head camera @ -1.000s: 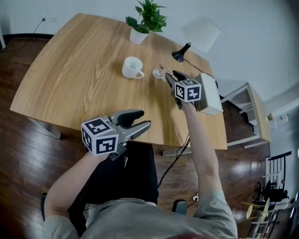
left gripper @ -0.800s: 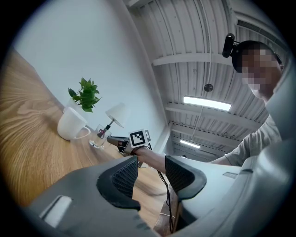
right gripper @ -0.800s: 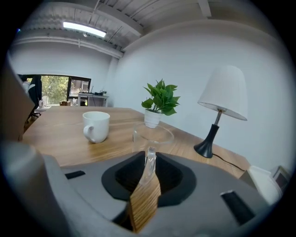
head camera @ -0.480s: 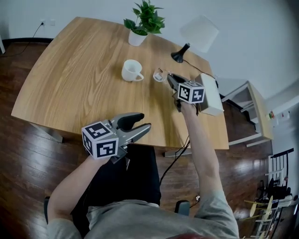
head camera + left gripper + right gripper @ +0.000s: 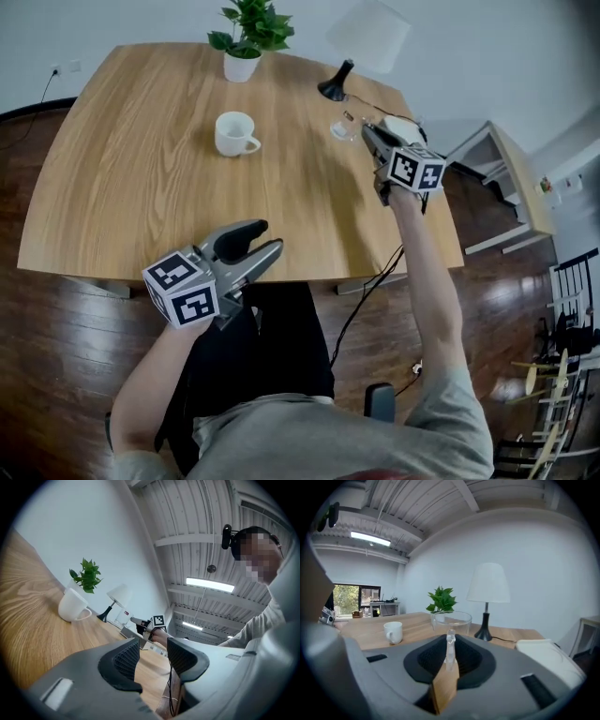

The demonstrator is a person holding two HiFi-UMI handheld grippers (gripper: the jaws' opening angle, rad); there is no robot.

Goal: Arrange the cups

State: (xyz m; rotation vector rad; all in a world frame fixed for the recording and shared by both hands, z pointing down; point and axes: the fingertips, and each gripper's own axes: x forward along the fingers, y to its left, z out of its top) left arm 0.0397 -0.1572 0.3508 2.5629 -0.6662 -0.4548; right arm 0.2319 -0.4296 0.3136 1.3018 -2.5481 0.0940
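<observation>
Head view steep dwn; gripper views ~level; all share mug [image 5: 234,133].

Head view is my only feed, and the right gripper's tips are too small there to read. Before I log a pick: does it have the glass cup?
Observer: Yes. In the right gripper view the right gripper has its jaws closed on the handle of the glass cup, whose bowl sits just past the tips.
Operator: Anything inside it?
Observer: It is clear and looks empty.
Operator: And the other one?
Observer: The left gripper shows its jaws apart in its own view, with nothing between them.
</observation>
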